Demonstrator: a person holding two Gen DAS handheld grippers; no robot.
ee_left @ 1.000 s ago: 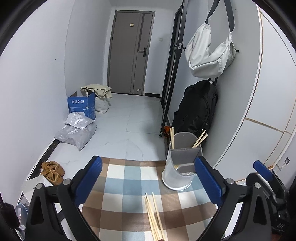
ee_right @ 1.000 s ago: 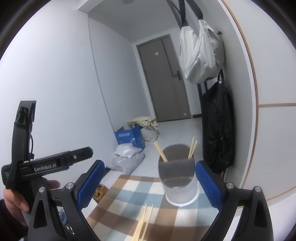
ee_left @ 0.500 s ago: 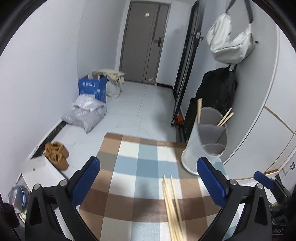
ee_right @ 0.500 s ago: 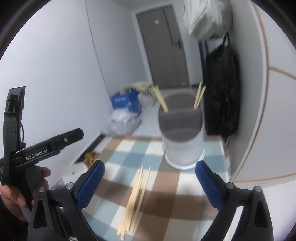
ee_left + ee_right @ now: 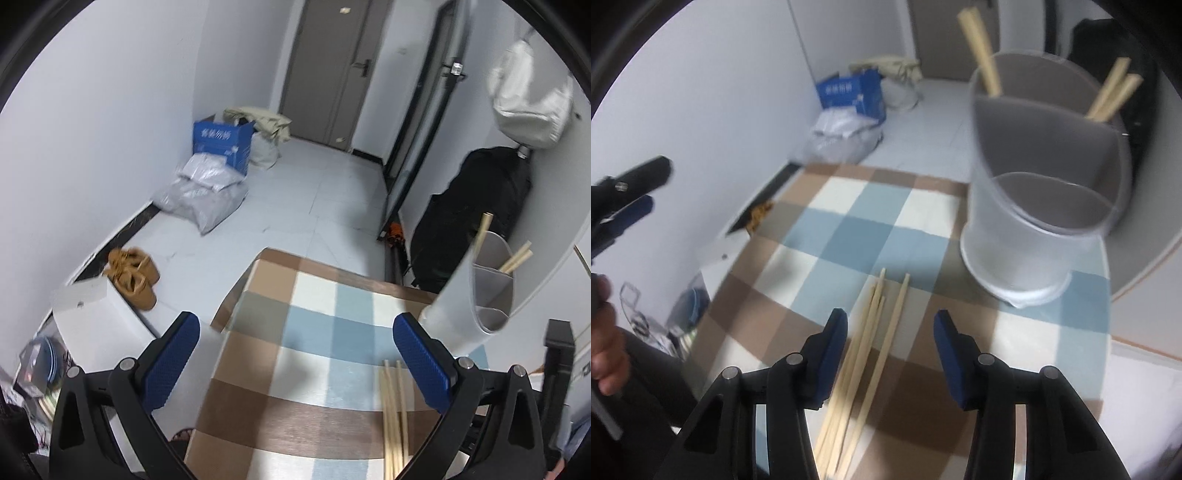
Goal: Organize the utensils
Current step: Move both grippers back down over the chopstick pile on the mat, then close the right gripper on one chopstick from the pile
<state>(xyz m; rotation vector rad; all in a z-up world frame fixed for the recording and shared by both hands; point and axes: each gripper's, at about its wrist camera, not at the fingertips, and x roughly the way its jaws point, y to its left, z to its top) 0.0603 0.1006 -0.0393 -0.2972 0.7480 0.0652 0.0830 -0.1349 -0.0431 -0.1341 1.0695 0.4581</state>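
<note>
The right tool, spread, straddles the loose chopsticks on the desk; next, I judge, pinching one for the holder.

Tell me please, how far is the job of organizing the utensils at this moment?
Done: three chopsticks already stand in the back compartments of the holder. In hand: nothing yet; the right gripper is open, its fingers on either side of the loose chopsticks on the checked cloth, seemingly ready to pick some up. The left gripper is open and empty. Left: the whole bundle on the cloth, and the holder's front compartment looks empty.
</note>
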